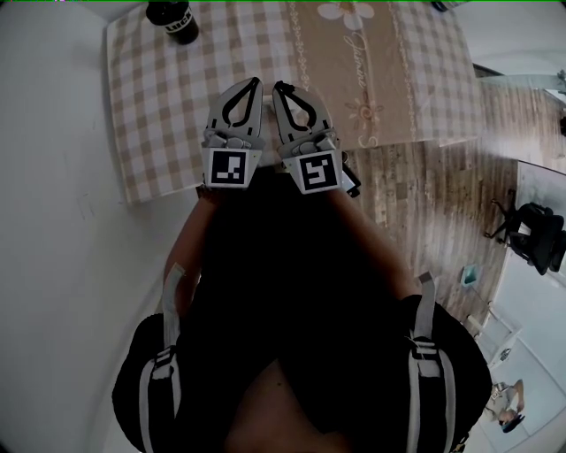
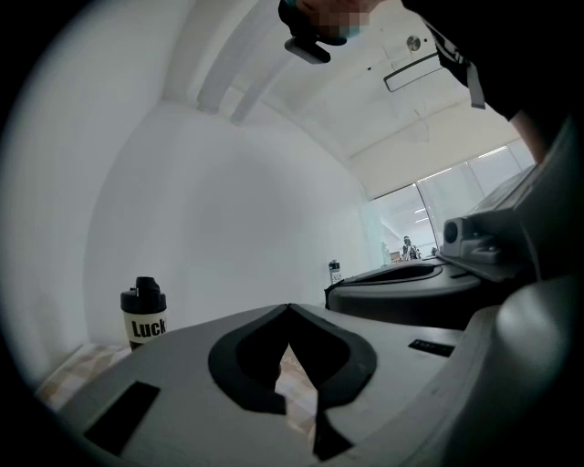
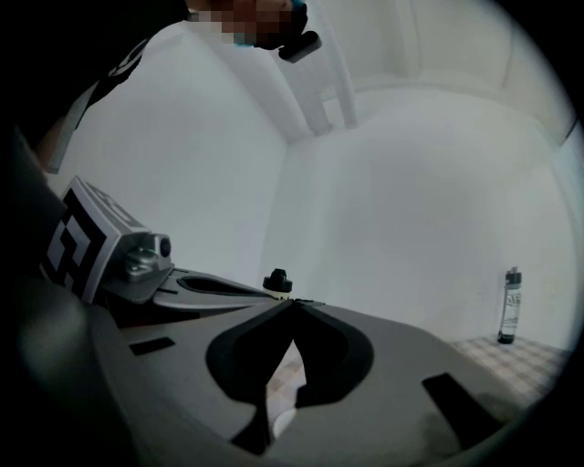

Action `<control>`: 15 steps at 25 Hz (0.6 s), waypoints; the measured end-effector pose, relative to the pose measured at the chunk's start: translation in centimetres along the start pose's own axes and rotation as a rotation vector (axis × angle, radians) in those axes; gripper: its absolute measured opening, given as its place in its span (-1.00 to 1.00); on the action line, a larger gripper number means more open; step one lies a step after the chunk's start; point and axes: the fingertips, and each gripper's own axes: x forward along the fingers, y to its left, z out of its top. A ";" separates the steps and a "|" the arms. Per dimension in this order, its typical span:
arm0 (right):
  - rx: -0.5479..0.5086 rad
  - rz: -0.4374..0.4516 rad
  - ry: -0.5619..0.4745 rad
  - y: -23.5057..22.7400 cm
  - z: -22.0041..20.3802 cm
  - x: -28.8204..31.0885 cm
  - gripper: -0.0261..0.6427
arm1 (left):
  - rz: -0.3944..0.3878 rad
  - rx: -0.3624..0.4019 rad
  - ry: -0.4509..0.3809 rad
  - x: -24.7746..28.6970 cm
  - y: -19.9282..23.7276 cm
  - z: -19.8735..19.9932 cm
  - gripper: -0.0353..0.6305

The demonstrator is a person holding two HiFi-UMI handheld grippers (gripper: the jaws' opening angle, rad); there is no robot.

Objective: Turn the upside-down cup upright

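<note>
Currently my left gripper (image 1: 256,82) and right gripper (image 1: 279,87) have their jaws closed on nothing, side by side over the near part of the checked tablecloth (image 1: 150,106). The black-lidded cup (image 1: 172,19) stands well apart, at the cloth's far left corner.

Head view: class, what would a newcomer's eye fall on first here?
Two grey grippers, the left gripper and right gripper, sit side by side at centre, both shut and empty, over a checked tablecloth. A black-lidded bottle stands at the cloth's far left corner.
</note>
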 end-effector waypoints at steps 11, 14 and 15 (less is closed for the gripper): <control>-0.055 0.037 0.015 1.5 -0.1 -0.1 -0.93 | 0.007 -0.007 0.007 -0.2 0.3 -0.5 -0.91; -0.059 0.036 0.008 1.7 0.3 0.1 -0.93 | -0.001 0.007 0.013 -0.2 0.3 -0.8 -0.91; -0.064 0.039 0.004 1.9 0.4 0.2 -0.93 | -0.003 0.010 0.013 -0.2 0.4 -0.8 -0.91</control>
